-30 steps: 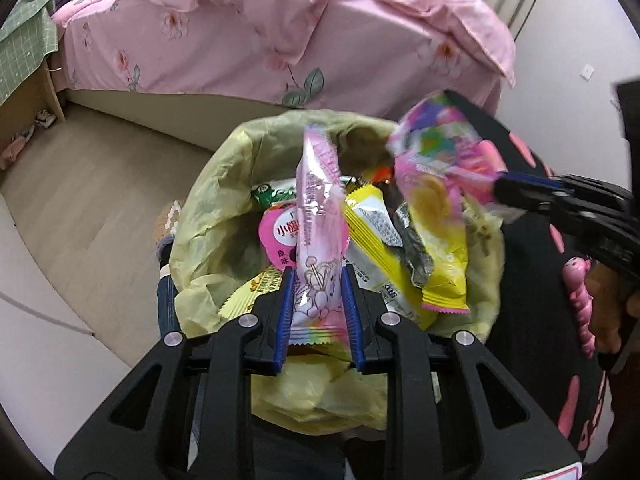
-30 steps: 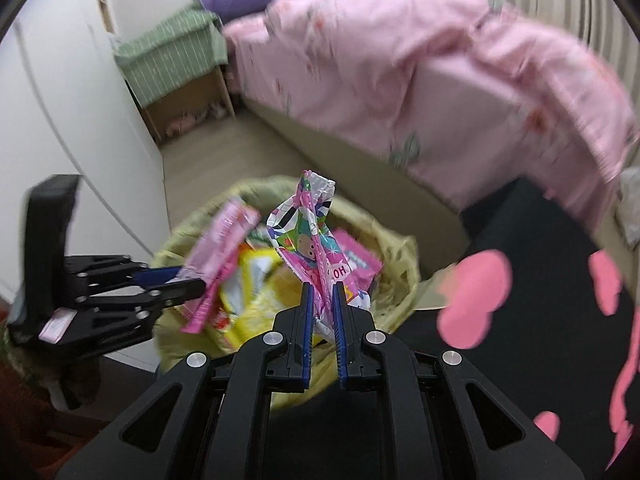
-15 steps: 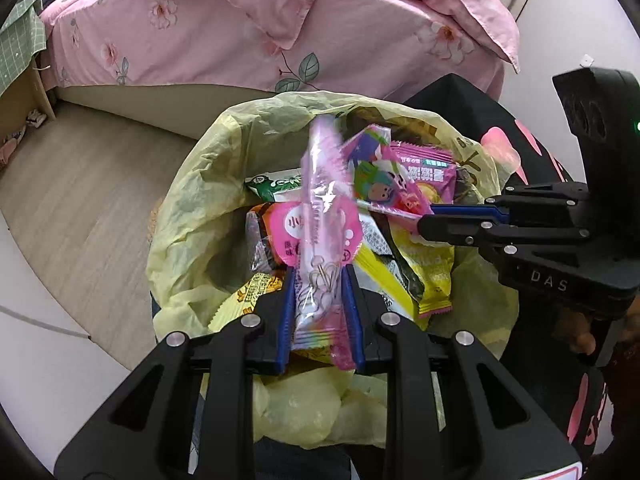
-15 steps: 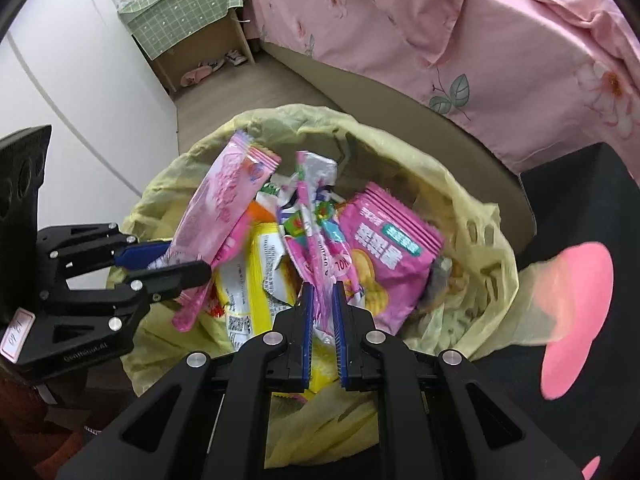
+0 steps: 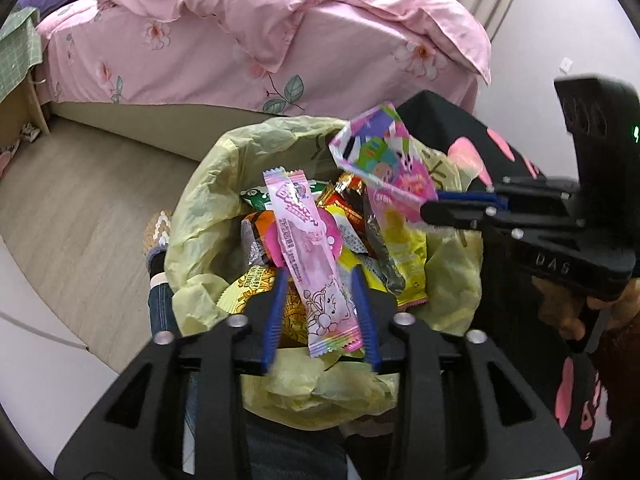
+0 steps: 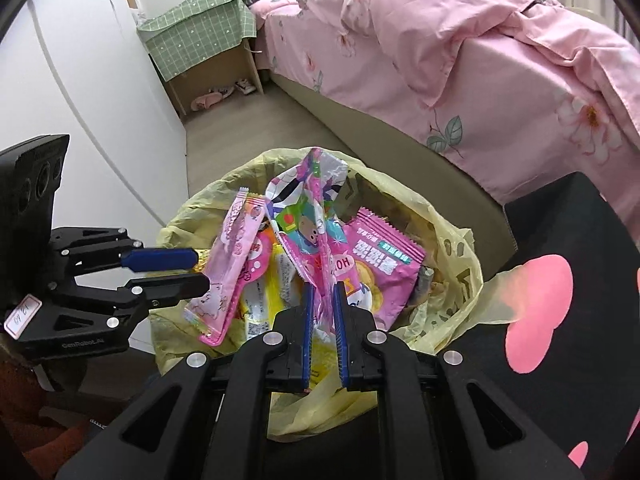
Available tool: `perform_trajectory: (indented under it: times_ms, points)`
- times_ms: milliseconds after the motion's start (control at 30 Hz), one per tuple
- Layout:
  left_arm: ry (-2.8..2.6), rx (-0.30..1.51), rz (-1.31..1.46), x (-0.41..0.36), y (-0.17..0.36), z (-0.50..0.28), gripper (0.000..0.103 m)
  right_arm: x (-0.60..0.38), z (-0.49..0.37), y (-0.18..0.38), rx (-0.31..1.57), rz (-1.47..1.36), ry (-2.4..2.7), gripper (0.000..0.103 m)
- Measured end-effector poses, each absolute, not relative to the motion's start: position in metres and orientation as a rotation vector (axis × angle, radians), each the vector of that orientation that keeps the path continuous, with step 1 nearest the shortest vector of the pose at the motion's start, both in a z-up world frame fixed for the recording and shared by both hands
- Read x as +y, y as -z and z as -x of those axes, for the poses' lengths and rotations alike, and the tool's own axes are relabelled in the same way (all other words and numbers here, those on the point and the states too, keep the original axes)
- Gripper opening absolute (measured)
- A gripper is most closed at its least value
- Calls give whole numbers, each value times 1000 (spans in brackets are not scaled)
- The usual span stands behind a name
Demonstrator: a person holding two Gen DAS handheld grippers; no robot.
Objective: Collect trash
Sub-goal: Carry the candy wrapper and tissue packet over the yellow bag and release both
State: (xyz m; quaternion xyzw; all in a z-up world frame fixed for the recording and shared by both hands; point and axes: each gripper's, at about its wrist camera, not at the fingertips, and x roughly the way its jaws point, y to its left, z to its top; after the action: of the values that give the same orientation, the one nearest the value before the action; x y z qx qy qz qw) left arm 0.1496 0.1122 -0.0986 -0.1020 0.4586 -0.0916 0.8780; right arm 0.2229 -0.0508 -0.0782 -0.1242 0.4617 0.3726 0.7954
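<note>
A bin lined with a yellow bag (image 5: 200, 216) (image 6: 452, 240) holds several snack wrappers. My left gripper (image 5: 320, 284) (image 6: 200, 268) is open over the bin; a long pink wrapper (image 5: 308, 256) (image 6: 232, 264) hangs loose between its spread fingers, tilted and touching only the right one. My right gripper (image 6: 322, 296) (image 5: 430, 204) is over the bin's right side, its jaws slightly parted around a colourful cartoon wrapper (image 6: 308, 216) (image 5: 384, 160) that still stands between them.
A bed with a pink floral quilt (image 5: 280, 40) (image 6: 480, 60) stands behind the bin. A black cloth with pink shapes (image 6: 560, 280) lies to the right. A bedside shelf under a green cloth (image 6: 200, 40) stands at the back, by a white wall.
My left gripper has opened and the pink wrapper has slipped loose between its fingers. My right gripper's jaws have parted slightly around the cartoon wrapper.
</note>
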Motion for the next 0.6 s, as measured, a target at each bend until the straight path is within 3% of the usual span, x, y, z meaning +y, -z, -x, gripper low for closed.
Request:
perform_trajectory:
  times_ms: [33,100,167,333,600]
  points:
    - [181,948,228,115,96,-148,39,-53,-220,76,995,263,-804,13]
    - [148,921,246,120,88,-143,43,-55,-219,76,987,276,-788,28]
    - [123,896,251,122,81,-140,45,-57,-217,76,981,273,-785,35]
    - [68,811,258,123,57,-131,55,-68,-210,70,950,224,-772,36]
    - [8,721,286,107,30,-106,82,-103,-180,33,815,156,-734,36]
